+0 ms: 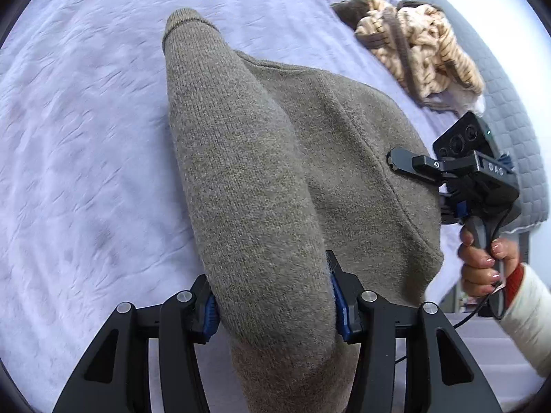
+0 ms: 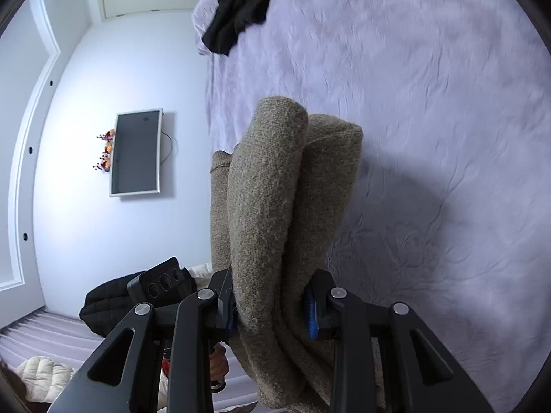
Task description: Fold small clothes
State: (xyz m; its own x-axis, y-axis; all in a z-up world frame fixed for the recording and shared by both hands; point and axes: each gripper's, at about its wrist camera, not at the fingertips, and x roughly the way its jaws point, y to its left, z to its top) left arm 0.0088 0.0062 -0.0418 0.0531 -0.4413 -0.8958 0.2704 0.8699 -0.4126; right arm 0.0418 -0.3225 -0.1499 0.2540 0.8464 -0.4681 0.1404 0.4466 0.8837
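Two grippers are sharing one brown sweater (image 1: 261,172), lifting it over the lilac bedspread (image 1: 75,137). To be folding this well, both hands should be travelling level and together, keeping the knit taut, then laying it flat. The left gripper (image 1: 272,296) is pointing steeply down, clamping a thick sleeve roll. The right gripper (image 2: 272,306), tilting gently downward on the far right, is pinching bunched folds.

Below my claws spreads the bed (image 1: 86,130), covered in a wrinkled pale lilac blanket. A black garment (image 2: 241,7) lies at its far edge, and a striped beige garment (image 1: 416,55) sits bunched near a grey quilted cover (image 1: 516,144).
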